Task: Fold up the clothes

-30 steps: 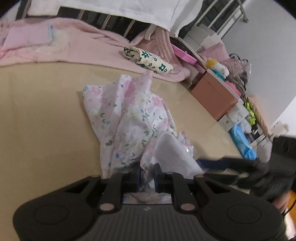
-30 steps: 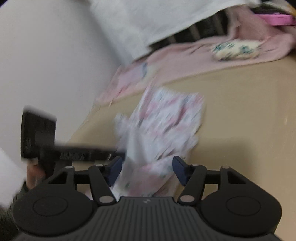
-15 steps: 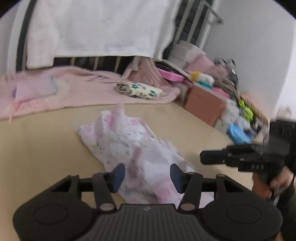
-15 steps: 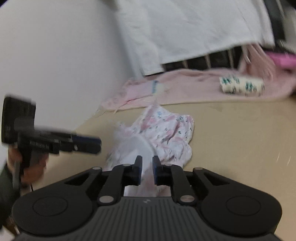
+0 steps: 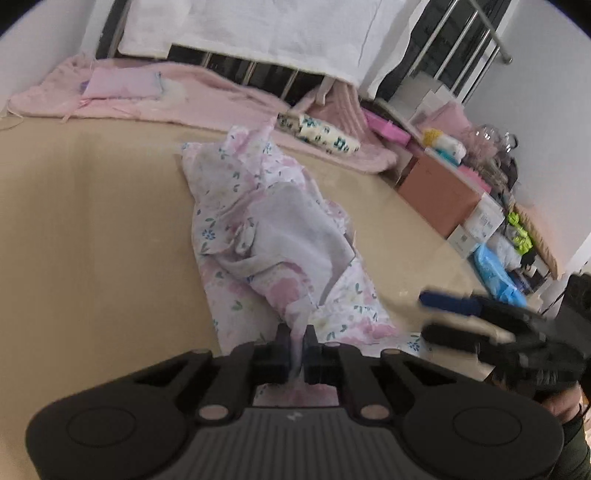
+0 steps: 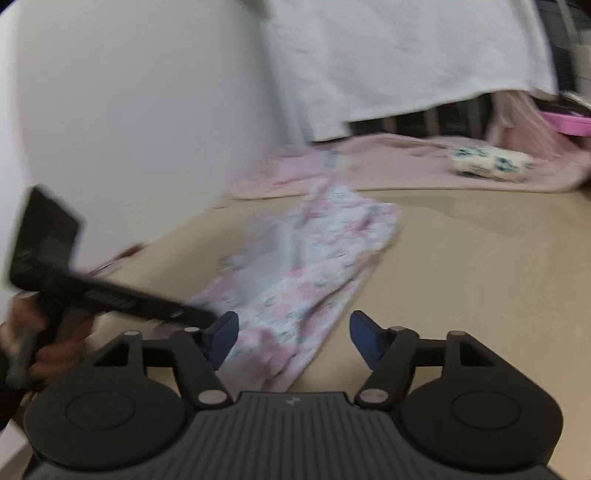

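A pink and white floral garment [image 5: 258,229] lies crumpled on the beige surface [image 5: 92,240], its pale inner side showing in the middle. My left gripper [image 5: 295,332] is closing, and its pads pinch a raised fold at the garment's near edge. To its right, just off the cloth, hovers my right gripper [image 5: 436,315]. In the right wrist view, which is blurred, the right gripper [image 6: 293,336] is opening; the garment [image 6: 314,258] lies under the gap between its blue pads [image 6: 223,336], which touch nothing. The left gripper [image 6: 199,315] reaches in from the left, held by a hand [image 6: 22,332].
A pink blanket [image 5: 184,103] with a rolled floral bundle [image 5: 321,133] lies along the far edge, under a hanging white sheet [image 5: 277,33]. Boxes [image 5: 439,192] and a blue bag [image 5: 495,273] crowd the right side. A white wall [image 6: 129,110] bounds the left.
The left gripper, open half a second ago, has closed on the garment's near fold. The right gripper, shut half a second ago, has spread open. Both hands have shifted sideways.
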`<state>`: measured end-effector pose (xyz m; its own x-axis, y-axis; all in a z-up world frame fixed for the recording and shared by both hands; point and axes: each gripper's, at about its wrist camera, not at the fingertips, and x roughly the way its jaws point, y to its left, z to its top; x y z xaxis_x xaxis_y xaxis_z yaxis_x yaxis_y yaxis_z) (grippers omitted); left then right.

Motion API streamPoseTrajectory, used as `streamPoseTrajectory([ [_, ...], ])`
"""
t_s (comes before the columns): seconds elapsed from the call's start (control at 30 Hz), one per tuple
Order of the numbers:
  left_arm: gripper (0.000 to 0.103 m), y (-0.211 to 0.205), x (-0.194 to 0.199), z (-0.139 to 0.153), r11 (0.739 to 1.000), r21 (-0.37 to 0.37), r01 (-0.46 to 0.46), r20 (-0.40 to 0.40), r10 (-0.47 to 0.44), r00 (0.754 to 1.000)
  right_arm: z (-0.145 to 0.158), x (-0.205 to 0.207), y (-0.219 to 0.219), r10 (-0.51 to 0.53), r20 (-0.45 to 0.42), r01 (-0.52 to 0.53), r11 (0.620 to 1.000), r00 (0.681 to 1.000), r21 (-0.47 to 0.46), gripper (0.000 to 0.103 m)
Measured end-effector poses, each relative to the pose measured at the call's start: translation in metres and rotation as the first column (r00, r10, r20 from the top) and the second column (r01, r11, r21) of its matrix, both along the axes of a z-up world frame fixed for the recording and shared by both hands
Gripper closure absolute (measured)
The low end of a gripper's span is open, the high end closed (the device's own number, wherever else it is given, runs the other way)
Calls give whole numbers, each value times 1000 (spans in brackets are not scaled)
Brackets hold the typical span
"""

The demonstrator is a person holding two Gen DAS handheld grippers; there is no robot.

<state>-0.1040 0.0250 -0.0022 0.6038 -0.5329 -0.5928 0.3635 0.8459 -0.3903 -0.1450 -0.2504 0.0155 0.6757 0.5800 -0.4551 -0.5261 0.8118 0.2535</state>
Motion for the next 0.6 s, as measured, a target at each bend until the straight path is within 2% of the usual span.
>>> streamPoseTrajectory([
  [0.03, 94, -2, -2, 1, 1000, 21, 5, 16, -5, 1000, -5, 0, 6, 28, -33, -29, 999, 999, -18, 70],
  [0.07, 87, -3, -4, 5, 999, 53, 13, 30, -15, 999, -8, -2, 13, 45, -50, -47, 998, 998, -49, 76],
  [0.17, 69, 7, -14, 18, 994, 107, -14, 78, 6, 997, 1, -23, 20, 48, 11, -46, 990, 999, -137, 76],
  [0.23, 65, 10, -21, 28, 986, 152, -71, 120, 53, 991, 13, -36, 19, 63, 83, -50, 988, 995, -149, 74],
  [0.3, 69, 2, -29, 38, 963, 232, -138, 182, 96, 978, 22, -45, 24, 95, 142, -69, 982, 985, -175, 71],
  [0.33, 69, -6, -36, 43, 964, 232, -128, 237, 71, 969, 24, -45, 30, 134, 156, -103, 977, 979, -189, 71],
  [0.4, 68, -22, -42, 45, 971, 236, -27, 289, -43, 956, 23, -38, 47, 219, 161, -183, 960, 962, -211, 71],
  [0.47, 72, -32, -38, 38, 958, 285, 25, 270, -105, 957, 16, -25, 59, 240, 104, -212, 951, 965, -224, 71],
  [0.53, 78, -30, -30, 25, 946, 323, 21, 201, -90, 975, 7, -11, 67, 251, 35, -237, 943, 967, -235, 73],
  [0.6, 77, -18, -33, 15, 956, 294, 26, 175, -80, 981, 1, -12, 65, 269, 11, -259, 939, 963, -225, 72],
])
